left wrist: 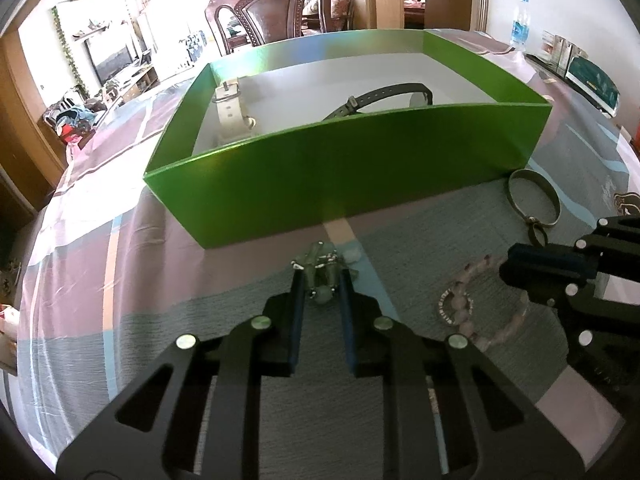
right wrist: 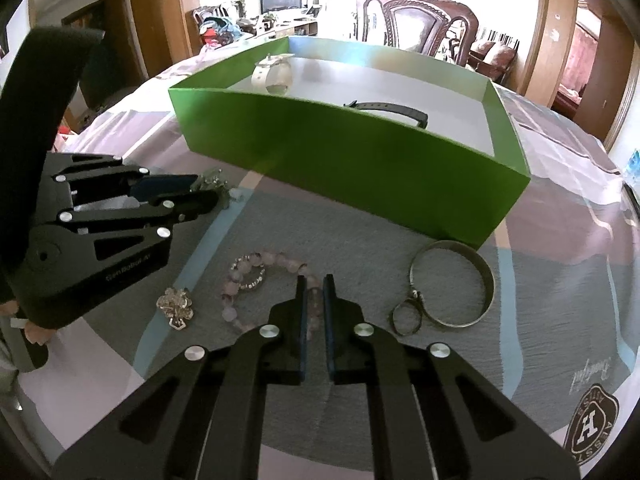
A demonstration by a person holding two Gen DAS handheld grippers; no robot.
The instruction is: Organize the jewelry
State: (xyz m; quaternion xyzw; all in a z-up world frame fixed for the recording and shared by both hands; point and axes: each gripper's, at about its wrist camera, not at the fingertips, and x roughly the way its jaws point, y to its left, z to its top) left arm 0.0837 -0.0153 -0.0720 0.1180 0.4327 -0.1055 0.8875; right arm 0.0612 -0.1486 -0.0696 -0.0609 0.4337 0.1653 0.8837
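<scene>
On the striped cloth lies a green bead piece, and my left gripper is shut on it just in front of the green box. From the right wrist view, the left gripper sits at the left with the green beads at its tips. My right gripper is shut on one side of a pink bead bracelet, which rests on the cloth. It enters the left wrist view as the right gripper over the pink bracelet. Inside the box are a white watch and a black watch.
A metal bangle with a small ring attached lies to the right of the pink bracelet, close to the box corner. A flower brooch lies on the cloth at the left. A carved chair stands behind the table, and a water bottle at the far right.
</scene>
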